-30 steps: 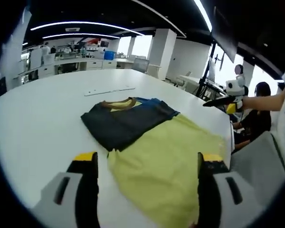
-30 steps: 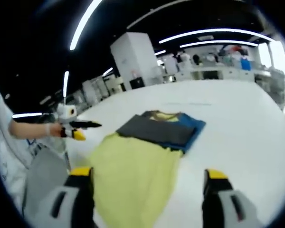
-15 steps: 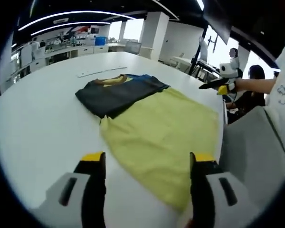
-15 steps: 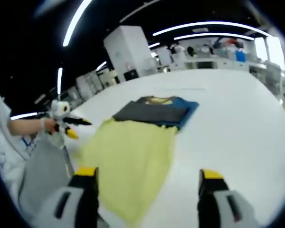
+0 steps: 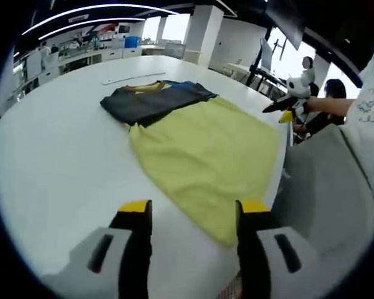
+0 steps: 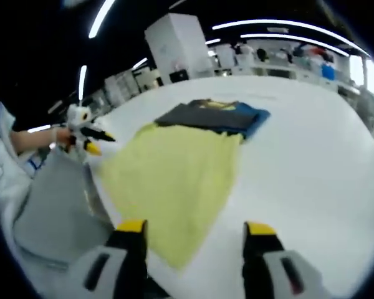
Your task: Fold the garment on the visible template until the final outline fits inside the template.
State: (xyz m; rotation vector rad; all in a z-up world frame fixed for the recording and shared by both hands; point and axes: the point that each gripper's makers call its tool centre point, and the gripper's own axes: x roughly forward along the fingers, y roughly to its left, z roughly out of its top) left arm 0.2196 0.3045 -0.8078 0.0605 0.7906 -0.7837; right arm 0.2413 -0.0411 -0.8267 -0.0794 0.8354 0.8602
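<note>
Nearest in the left gripper view, the left gripper (image 5: pixel 190 215) hovers with its jaws spread and nothing between them, poised above the near corner of the garment (image 5: pixel 206 152) at the worktop (image 5: pixel 56 156) edge. In the right gripper view, the right gripper (image 6: pixel 193 233) likewise holds its jaws apart and empty, above the same near hem corner of the garment (image 6: pixel 174 180). The garment lies flat on the white worktop (image 6: pixel 311 168): a yellow lower body spread toward the person, and farther off the upper part already folded over as a dark grey and blue band with a tan collar. Each gripper also appears small at the side of the other's view, held out beyond the worktop edge. A thin pale strip (image 5: pixel 134 78) lies on the worktop past the collar; I cannot tell whether it is part of the template, and no clear template outline shows under the cloth. The likely next step is taking the near hem and folding it toward the collar. The risk is that the hem sits right at the worktop edge, so a pinch catching one corner only would drag the cloth askew or off the edge, and pulling could disturb the folded upper layer.
</note>
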